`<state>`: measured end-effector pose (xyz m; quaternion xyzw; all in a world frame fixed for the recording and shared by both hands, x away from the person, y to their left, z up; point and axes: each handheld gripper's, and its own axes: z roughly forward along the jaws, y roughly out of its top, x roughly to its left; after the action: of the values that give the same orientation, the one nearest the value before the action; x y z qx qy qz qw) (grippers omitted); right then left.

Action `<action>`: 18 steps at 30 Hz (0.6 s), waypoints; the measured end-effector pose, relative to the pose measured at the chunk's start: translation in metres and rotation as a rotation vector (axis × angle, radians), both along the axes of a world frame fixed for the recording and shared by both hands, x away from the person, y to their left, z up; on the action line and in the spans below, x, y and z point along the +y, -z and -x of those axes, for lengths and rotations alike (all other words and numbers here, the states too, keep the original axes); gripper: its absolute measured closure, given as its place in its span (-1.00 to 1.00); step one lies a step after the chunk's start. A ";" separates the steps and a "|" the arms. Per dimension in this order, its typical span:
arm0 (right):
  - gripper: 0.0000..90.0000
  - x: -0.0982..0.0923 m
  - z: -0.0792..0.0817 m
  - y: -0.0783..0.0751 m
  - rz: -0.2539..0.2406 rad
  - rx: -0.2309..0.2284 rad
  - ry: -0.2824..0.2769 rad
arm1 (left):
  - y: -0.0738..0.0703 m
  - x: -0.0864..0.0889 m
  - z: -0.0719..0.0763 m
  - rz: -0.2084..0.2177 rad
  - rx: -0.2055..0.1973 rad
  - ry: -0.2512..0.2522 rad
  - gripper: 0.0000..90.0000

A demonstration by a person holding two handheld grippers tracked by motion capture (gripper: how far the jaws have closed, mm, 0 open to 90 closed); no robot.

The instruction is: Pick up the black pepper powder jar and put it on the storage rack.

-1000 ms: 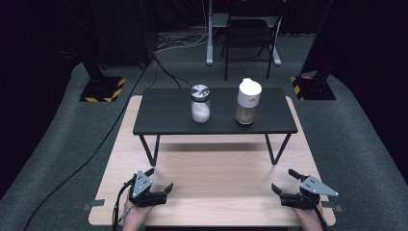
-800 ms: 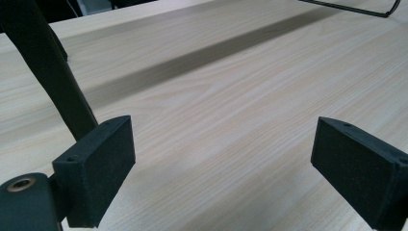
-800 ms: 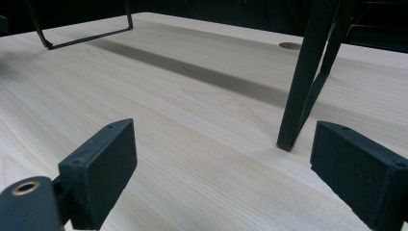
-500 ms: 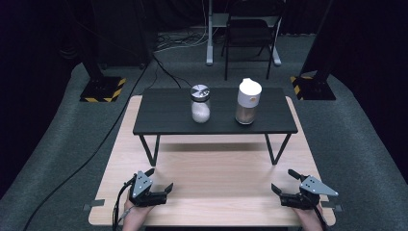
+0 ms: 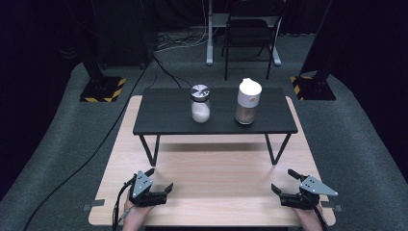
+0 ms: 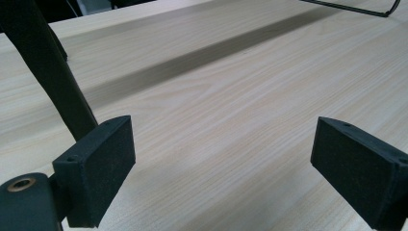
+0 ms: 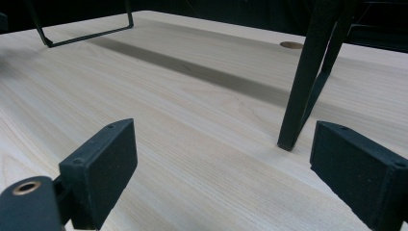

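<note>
Both tongs (image 5: 158, 181) (image 5: 283, 182) wide apart, empty

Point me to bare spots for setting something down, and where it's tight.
Free: the wooden table between the left gripper and right gripper; both ends of the black shelf. Tight: the gap between the glass jar and the white-lidded container, and under the shelf near its legs.

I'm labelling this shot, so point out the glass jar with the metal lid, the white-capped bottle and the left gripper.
glass jar (image 5: 200, 109), high view, on its white-filled body.
white-capped bottle (image 5: 249, 91), high view, on its white cap.
left gripper (image 5: 159, 182), high view, midway between its open jaws.
</note>
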<state>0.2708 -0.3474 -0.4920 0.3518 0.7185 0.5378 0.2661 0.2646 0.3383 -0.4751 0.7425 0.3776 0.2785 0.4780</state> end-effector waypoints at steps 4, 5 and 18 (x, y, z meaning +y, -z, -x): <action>-0.82 0.000 0.000 0.000 0.003 -0.002 -0.001 | 0.000 0.000 0.000 0.000 0.001 -0.001 -0.83; -0.82 0.000 0.000 0.000 0.004 -0.001 -0.001 | 0.000 0.000 0.000 0.000 0.001 -0.001 -0.83; -0.82 0.001 0.000 -0.001 0.006 0.002 0.002 | 0.000 -0.001 0.000 -0.001 0.001 -0.002 -0.83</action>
<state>0.2710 -0.3463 -0.4913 0.3522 0.7200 0.5351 0.2670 0.2643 0.3375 -0.4749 0.7425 0.3787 0.2787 0.4772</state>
